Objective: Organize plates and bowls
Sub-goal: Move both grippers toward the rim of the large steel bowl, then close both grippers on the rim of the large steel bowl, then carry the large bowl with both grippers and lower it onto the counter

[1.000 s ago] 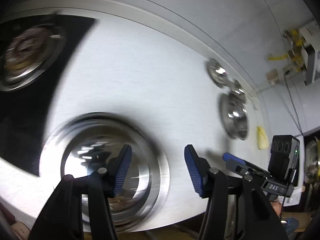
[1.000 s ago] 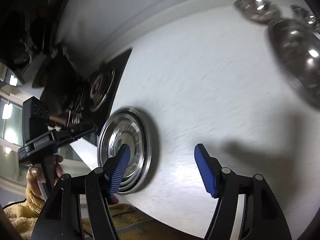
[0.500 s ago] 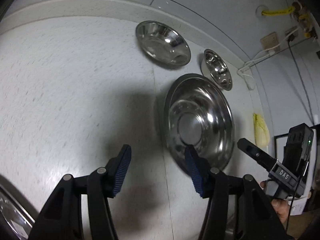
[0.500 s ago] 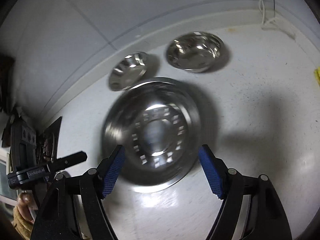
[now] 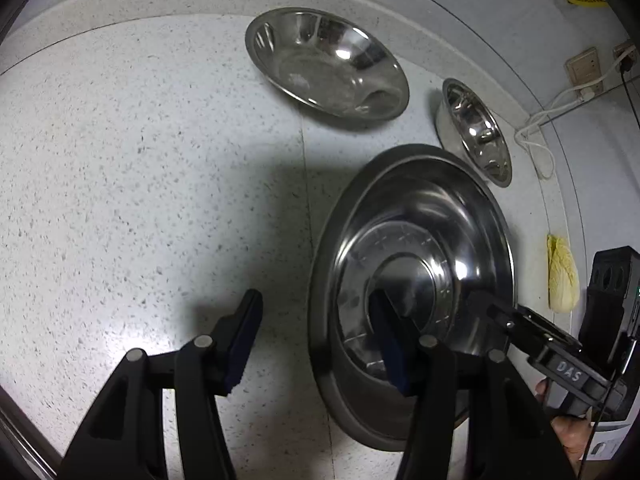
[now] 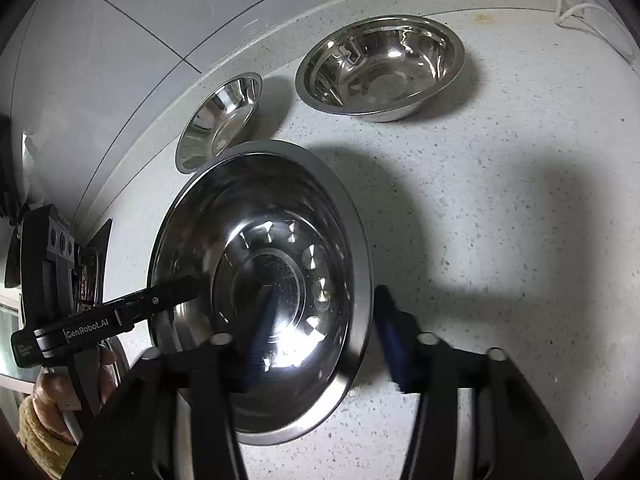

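A large steel plate (image 5: 420, 240) lies on the speckled white counter (image 5: 140, 180); it also shows in the right wrist view (image 6: 256, 240). My left gripper (image 5: 316, 340) is open and straddles the plate's left rim. My right gripper (image 6: 320, 332) is open and straddles the plate's right rim. Behind the plate stand a wide steel bowl (image 5: 328, 68) and a smaller steel bowl (image 5: 476, 128). In the right wrist view they are the bowl at the left (image 6: 218, 120) and the bowl at the right (image 6: 380, 68).
The counter ends at a raised back edge against the tiled wall (image 5: 460, 8). A white cable (image 5: 540, 140) and a wall socket (image 5: 584, 68) are at the right. A yellow cloth (image 5: 562, 280) lies right of the plate. A black stove (image 6: 92, 264) is at the far left.
Both grippers swung away from the stove side toward the plate and bowls, then moved in close. Each now has its open fingers over one rim of the large plate.
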A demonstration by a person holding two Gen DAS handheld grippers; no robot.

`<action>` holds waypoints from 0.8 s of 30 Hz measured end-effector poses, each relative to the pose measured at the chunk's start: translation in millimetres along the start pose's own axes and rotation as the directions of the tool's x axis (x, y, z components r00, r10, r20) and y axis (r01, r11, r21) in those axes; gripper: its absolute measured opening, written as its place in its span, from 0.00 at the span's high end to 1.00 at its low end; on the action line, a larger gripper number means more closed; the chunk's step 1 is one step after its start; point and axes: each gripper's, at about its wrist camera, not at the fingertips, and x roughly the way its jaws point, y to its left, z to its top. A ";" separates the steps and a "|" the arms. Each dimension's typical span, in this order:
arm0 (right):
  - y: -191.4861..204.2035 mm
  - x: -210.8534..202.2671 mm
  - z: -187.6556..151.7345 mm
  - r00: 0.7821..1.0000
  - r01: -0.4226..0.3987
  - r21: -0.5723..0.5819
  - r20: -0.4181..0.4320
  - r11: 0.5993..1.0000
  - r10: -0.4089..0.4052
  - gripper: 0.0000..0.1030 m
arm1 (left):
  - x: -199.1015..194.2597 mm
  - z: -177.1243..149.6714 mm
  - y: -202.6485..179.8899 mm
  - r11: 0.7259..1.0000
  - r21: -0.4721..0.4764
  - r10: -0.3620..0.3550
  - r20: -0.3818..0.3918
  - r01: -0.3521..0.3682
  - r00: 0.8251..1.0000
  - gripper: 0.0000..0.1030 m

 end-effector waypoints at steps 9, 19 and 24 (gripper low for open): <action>-16.1 2.6 -1.9 1.000 -0.008 0.019 -0.002 1.000 0.008 0.87 | -0.1 6.0 1.0 1.000 0.022 -0.015 -0.043 0.016 0.999 0.50; 11.1 -13.5 -7.7 1.000 0.013 -0.012 0.027 1.000 -0.013 0.90 | -18.7 -2.4 13.7 0.994 -0.047 -0.104 -0.047 0.102 0.993 0.93; 37.8 -51.4 -26.5 0.997 0.019 -0.036 0.079 0.999 -0.016 0.90 | -60.9 -22.5 11.1 0.987 -0.038 -0.156 -0.015 0.156 0.988 0.93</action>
